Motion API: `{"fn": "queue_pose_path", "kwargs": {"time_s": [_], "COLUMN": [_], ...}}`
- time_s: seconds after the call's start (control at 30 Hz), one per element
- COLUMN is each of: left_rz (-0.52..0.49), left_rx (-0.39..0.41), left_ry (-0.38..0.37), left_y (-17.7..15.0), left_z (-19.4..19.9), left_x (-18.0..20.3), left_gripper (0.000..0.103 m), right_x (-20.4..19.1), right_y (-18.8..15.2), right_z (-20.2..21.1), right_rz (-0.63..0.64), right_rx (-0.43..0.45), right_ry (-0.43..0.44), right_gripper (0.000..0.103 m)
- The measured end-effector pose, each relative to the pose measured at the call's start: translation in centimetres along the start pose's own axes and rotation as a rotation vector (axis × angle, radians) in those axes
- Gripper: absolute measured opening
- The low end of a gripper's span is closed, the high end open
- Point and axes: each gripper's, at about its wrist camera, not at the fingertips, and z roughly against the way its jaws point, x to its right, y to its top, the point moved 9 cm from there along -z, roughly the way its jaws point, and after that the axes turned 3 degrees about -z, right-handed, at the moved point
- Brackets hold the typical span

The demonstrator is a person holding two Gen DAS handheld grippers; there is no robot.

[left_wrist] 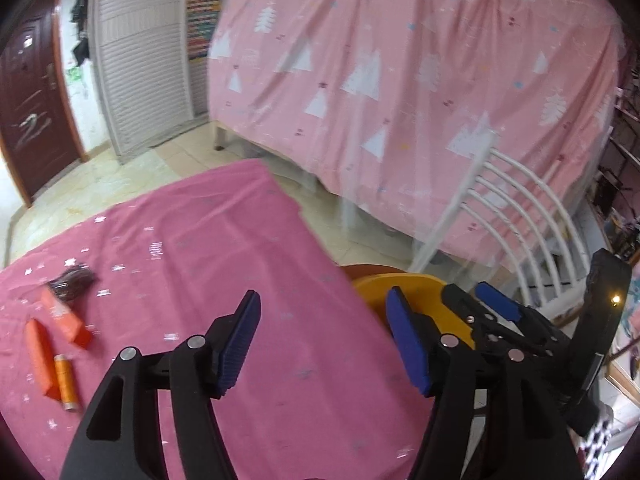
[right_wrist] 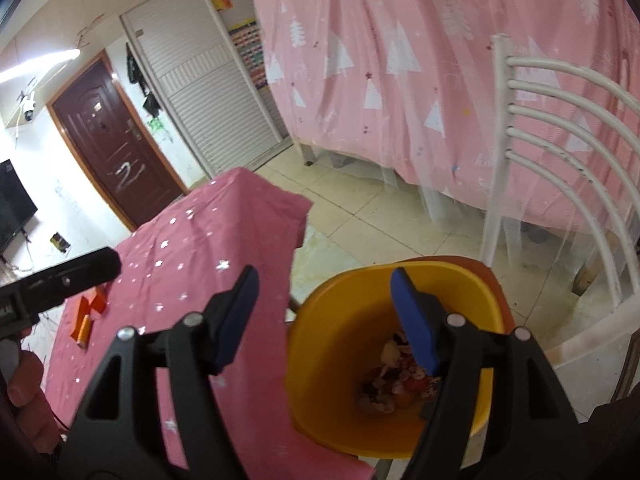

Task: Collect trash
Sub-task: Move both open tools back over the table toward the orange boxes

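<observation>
On the pink star-print tablecloth [left_wrist: 248, 240], far left, lie a dark crumpled wrapper [left_wrist: 74, 282], two orange cartons [left_wrist: 66, 318] and an orange thread spool [left_wrist: 66, 382]. My left gripper [left_wrist: 324, 300] hangs open and empty over the cloth near its right edge. A yellow bin [right_wrist: 340, 360] stands beside the table on a chair seat, with crumpled trash [right_wrist: 400, 380] at its bottom. Above the bin's mouth my right gripper [right_wrist: 325, 276] is open with nothing between its pads. The right gripper [left_wrist: 478, 300] also shows in the left wrist view, over the bin [left_wrist: 376, 284].
A white chair back [right_wrist: 560, 128] rises behind the bin. A bed draped in a pink tree-print sheet [left_wrist: 400, 80] fills the back. Tiled floor [right_wrist: 360, 208] lies between table and bed. A dark red door [right_wrist: 116, 148] and white shutters stand at the far left.
</observation>
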Motion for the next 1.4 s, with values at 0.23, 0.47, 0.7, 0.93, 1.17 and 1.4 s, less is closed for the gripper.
{"fn": "queue_pose_path", "kwargs": {"time_s": [0.23, 0.47, 0.7, 0.93, 1.17, 1.4], "left_rz": [0.078, 0.160, 0.221, 0.278, 0.372, 0.400], "left_rx": [0.047, 0.085, 0.104, 0.090, 0.024, -0.027], "left_ry": [0.102, 0.205, 0.282, 0.353, 0.388, 0.383], "left_y": [-0.2, -1.0, -2.0, -3.5, -5.6, -7.0], "left_z": [2.6, 5.0, 6.6, 7.2, 6.2, 4.7], "left_x": [-7.0, -13.5, -18.6, -22.7, -26.5, -28.2], "left_gripper": [0.060, 0.060, 0.060, 0.063, 0.063, 0.063], "right_x": [-5.9, -11.3, -16.1, -19.6, -22.5, -24.3], "right_y": [-0.3, -1.1, -2.5, -3.7, -5.0, -5.9], "right_z": [-1.5, -2.8, -3.9, -5.1, -6.1, -6.6], "right_rz": [0.086, 0.163, 0.235, 0.290, 0.337, 0.376], "right_rx": [-0.027, -0.054, -0.088, -0.123, -0.155, -0.175], "right_ry": [0.050, 0.089, 0.123, 0.155, 0.184, 0.192], "right_gripper": [0.066, 0.066, 0.066, 0.066, 0.066, 0.066]}}
